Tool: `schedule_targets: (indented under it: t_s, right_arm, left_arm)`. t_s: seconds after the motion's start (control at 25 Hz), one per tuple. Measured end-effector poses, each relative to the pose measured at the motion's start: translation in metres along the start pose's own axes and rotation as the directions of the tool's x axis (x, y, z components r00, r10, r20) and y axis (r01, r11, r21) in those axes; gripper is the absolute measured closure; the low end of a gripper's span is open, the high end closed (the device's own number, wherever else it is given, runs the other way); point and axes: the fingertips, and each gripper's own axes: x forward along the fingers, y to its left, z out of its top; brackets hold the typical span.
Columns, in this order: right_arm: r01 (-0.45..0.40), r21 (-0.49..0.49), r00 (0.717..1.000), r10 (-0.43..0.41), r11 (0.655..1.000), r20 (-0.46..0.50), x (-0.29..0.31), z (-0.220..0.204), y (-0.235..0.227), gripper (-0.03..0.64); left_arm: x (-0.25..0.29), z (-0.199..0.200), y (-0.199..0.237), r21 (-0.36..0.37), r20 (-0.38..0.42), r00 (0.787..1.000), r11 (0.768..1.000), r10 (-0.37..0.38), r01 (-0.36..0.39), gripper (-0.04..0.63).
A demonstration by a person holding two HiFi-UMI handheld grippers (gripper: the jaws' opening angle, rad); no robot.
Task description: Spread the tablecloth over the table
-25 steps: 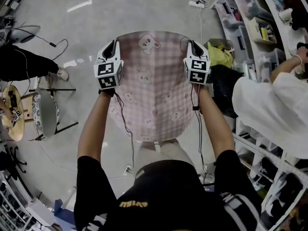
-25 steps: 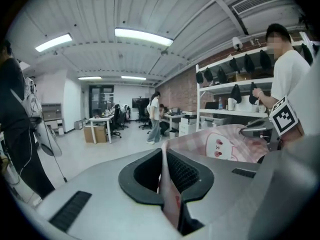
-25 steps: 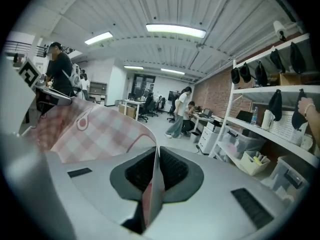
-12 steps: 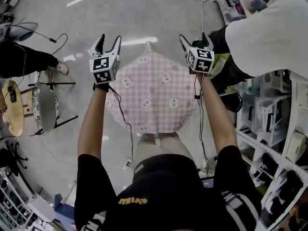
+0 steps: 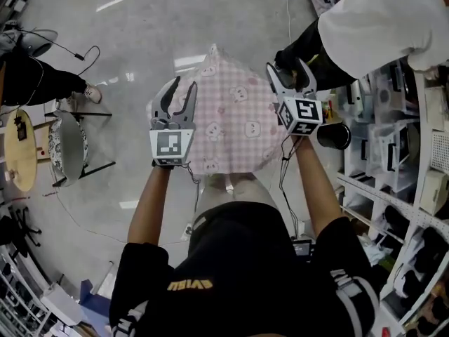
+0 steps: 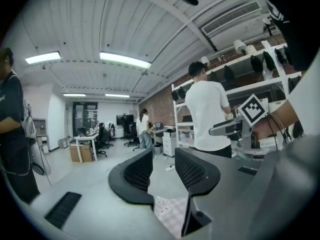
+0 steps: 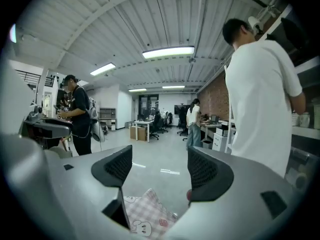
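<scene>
The pink checked tablecloth (image 5: 228, 114) with bear prints lies draped over the small round table in front of me, one corner pointing away. My left gripper (image 5: 181, 86) hovers over its left edge. Its jaws are closing with nothing between them. My right gripper (image 5: 287, 69) hovers off the cloth's right edge, jaws also closing on nothing. In the left gripper view, the left gripper (image 6: 164, 166) points level across the room, and a bit of the tablecloth (image 6: 170, 211) shows below it. In the right gripper view, the right gripper (image 7: 159, 168) likewise has the tablecloth (image 7: 145, 214) beneath it.
A person in a white shirt (image 5: 379, 20) stands close at the upper right beside storage shelves (image 5: 414, 153). A black cup (image 5: 335, 136) sits by my right hand. At the left are a chair (image 5: 66, 149), a round wooden table (image 5: 17, 149) and a person in black (image 5: 35, 83).
Both grippers were shut on the cloth's far corners, then let go. The cloth has dropped onto the table, and both grippers have drawn back toward me.
</scene>
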Motion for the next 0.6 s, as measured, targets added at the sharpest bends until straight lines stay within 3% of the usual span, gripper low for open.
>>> schedule_targets:
  t_s: [0.08, 0.24, 0.4, 0.6]
  right_arm:
    - [0.004, -0.014, 1.000, -0.003, 1.000, 0.020, -0.039, 0.006, 0.017, 0.299]
    - [0.015, -0.020, 0.998, -0.014, 1.000, 0.062, -0.109, 0.014, 0.060, 0.336]
    - [0.035, -0.036, 0.996, -0.032, 0.999, 0.086, -0.167, 0.015, 0.085, 0.418]
    - [0.056, -0.079, 0.992, -0.047, 0.995, 0.115, -0.230, 0.017, 0.092, 0.591]
  left_arm:
    - [-0.031, 0.010, -0.014, 0.001, 0.034, 0.999, 1.000, -0.009, 0.009, 0.473]
    - [-0.088, 0.027, -0.024, -0.104, 0.097, 0.995, 0.995, 0.007, 0.003, 0.569]
    - [-0.129, 0.030, -0.034, -0.166, 0.099, 0.995, 0.986, 0.030, -0.014, 0.577]
    - [-0.182, 0.033, -0.051, -0.181, 0.086, 0.992, 0.980, 0.098, -0.081, 0.577]
